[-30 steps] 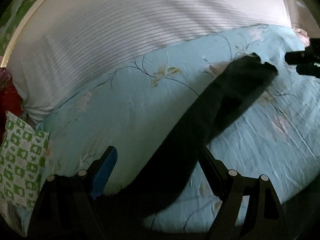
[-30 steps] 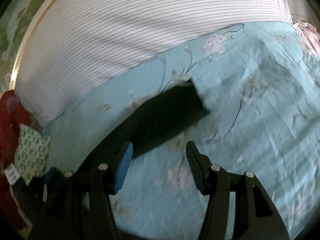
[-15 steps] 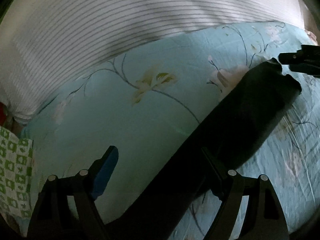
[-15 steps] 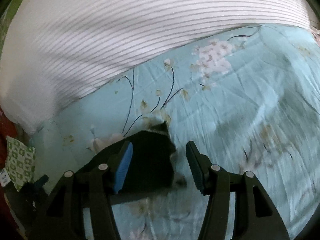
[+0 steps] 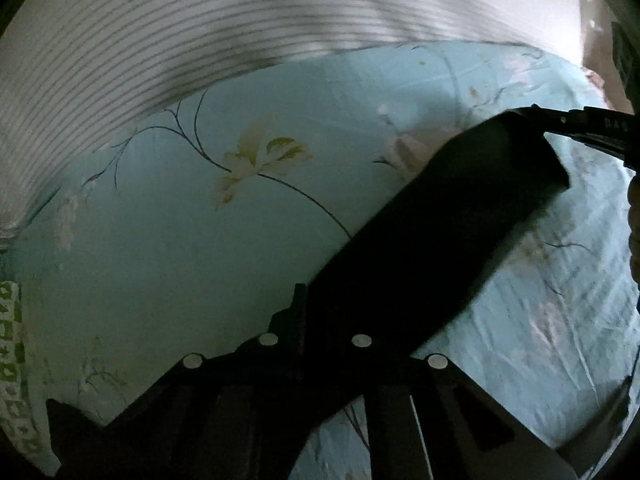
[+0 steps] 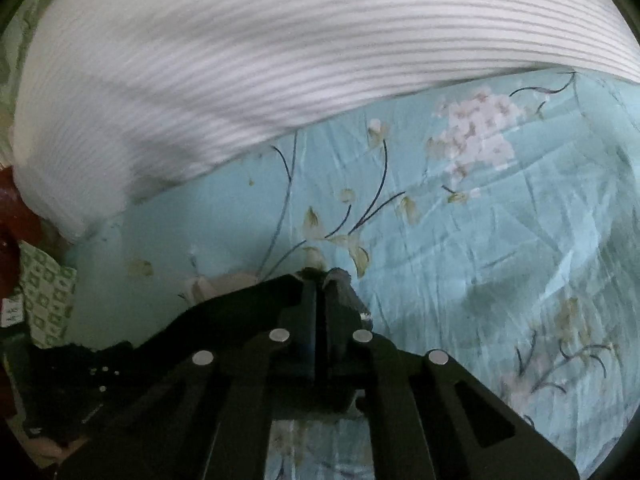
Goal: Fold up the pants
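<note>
**A:** Where do things stand?

**B:** The black pants (image 5: 452, 232) lie stretched in a long dark band across the blue flowered sheet (image 5: 200, 260) on the bed, below the striped white pillow (image 6: 280, 60). The left hand-held gripper (image 5: 316, 320) has just been closing and is now pressed together on the near end of the cloth. The right hand-held gripper (image 6: 320, 280) has also just been closing, and it pinches the far corner of the pants (image 6: 240, 300); in the left view its tip (image 5: 560, 120) meets that corner.

**A:** So both ends are caught. What makes the fold go well?

**B:** I'd say keep the band taut between the two grips, lift both ends evenly, and carry one end over to the other so the edges line up. A slack middle would likely bunch.

**A:** Any risks?

**B:** The right grip seems to have only a small bite of the corner, so a sharp tug might pull it free. The cloth is very dark, so I can't tell how many layers each grip holds. The sheet is wrinkled too; dragging could catch it.
</note>
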